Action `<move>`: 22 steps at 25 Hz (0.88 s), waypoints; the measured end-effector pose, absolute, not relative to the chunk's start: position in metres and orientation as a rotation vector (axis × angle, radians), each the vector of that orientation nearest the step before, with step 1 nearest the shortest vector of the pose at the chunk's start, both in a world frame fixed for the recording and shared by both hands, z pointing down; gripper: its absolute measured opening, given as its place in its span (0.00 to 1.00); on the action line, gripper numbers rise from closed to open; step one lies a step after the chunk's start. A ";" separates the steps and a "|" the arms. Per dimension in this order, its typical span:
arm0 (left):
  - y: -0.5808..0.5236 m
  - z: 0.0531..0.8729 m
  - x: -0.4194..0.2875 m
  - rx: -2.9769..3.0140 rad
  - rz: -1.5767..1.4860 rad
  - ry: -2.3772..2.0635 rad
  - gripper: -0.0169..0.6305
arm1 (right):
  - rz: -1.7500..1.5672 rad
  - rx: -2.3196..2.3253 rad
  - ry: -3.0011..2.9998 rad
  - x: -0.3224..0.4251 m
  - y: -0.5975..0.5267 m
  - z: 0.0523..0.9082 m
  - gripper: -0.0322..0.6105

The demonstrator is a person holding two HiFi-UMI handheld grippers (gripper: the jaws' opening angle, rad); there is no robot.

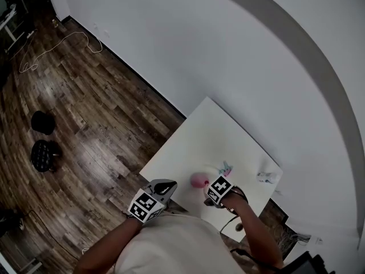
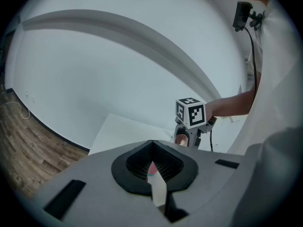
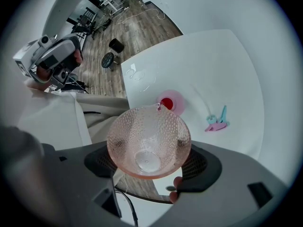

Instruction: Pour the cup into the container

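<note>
We hold the right gripper (image 3: 151,161) pointed steeply down over the white table (image 3: 222,65); its jaws are clamped on the cup (image 3: 149,143), one pad on each side of the bowl; the cup is pink dimpled glass, tipped so that its mouth faces the right gripper view and we see down to its clear round base; its far rim hangs just above the container (image 3: 170,101), and a small bead clings to that rim; the container is a small pink vessel standing on the table near its front edge, with red liquid showing inside it; whether rim and container touch we cannot tell; just to the right of the container lies a small pink and teal object (image 3: 217,122), apart from it. Our left gripper (image 2: 152,145) hangs off the table's near edge, angled only slightly downward; its jaws are pressed together with nothing between them; through the notch behind the pads we glimpse a sliver of pink. In the head view both grippers sit side by side at the table's near corner, with the container between them; dark wood floor (image 1: 85,107) spreads to the left, and two black stools (image 3: 111,53) stand on it well away from the table.
</note>
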State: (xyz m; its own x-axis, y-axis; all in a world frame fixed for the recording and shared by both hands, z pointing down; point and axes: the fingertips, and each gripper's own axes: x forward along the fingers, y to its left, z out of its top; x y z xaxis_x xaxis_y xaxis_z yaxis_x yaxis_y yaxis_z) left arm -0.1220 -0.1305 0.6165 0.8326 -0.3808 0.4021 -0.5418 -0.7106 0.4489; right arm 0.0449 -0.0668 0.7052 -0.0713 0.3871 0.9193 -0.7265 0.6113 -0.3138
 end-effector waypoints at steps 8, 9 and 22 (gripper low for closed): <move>-0.130 0.620 -0.124 2.441 0.376 -0.675 0.04 | 0.954 0.304 -1.341 0.045 -0.068 0.706 0.63; -0.130 0.620 -0.124 2.439 0.376 -0.676 0.04 | 0.955 0.301 -1.339 0.045 -0.068 0.706 0.63; -0.131 0.624 -0.130 2.431 0.375 -0.674 0.04 | 0.972 0.276 -1.310 0.044 -0.068 0.706 0.63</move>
State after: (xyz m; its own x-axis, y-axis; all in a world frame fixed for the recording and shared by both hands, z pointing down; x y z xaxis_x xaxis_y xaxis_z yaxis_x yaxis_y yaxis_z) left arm -0.1297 -0.1314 0.6235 0.8325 -0.3792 0.4040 -0.5432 -0.7022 0.4602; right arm 0.0439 -0.0683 0.7062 -0.0540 0.4423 0.8952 -0.7286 0.5956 -0.3382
